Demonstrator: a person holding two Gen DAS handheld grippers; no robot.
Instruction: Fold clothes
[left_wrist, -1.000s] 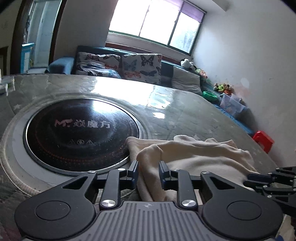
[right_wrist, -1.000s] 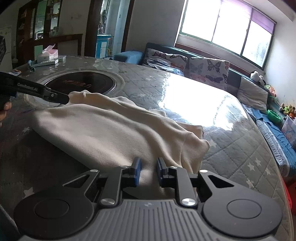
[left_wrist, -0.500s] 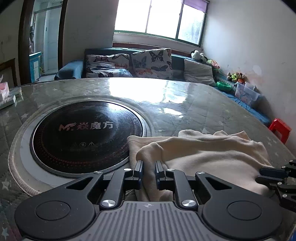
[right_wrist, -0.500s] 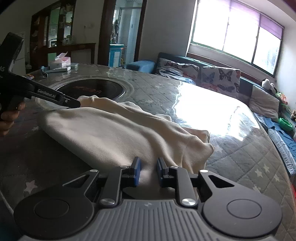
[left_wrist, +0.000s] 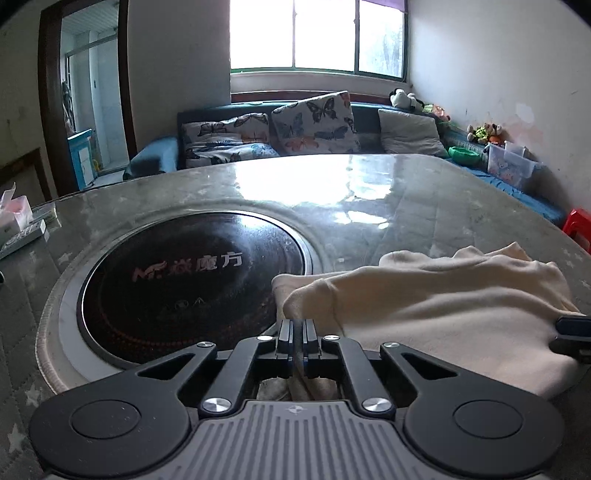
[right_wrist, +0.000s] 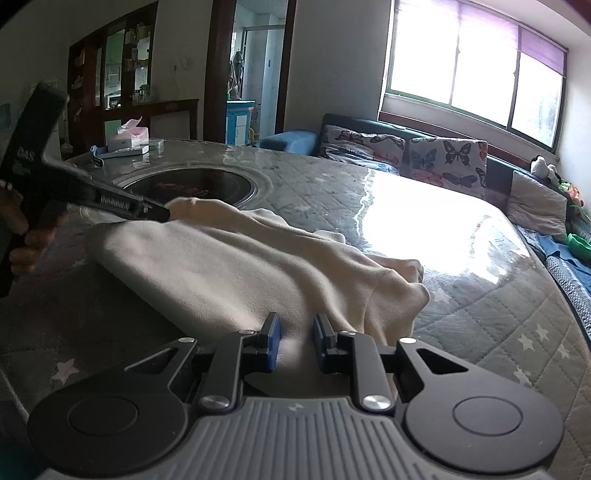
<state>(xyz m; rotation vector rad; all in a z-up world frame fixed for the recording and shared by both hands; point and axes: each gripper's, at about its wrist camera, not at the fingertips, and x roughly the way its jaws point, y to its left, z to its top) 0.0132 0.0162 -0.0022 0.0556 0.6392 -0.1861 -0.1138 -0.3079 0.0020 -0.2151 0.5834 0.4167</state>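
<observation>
- The cream soft-knit garment (right_wrist: 236, 269) lies bunched on the round table with the grey quilted star-print cover (right_wrist: 498, 325), its far corner lapping the rim of the black glass hotplate set into the tabletop (left_wrist: 184, 280).
- Left gripper (left_wrist: 299, 334): jaws pinched almost together on a fold of that cream cloth, fabric squeezed between the pads.
- Right gripper (right_wrist: 295, 338): jaws parted a little way, cloth lying between them; whether the pads actually press it is hard to judge.
- Behind, a sofa with butterfly-print cushions (left_wrist: 314, 122) under a bright window (left_wrist: 317, 35).
</observation>
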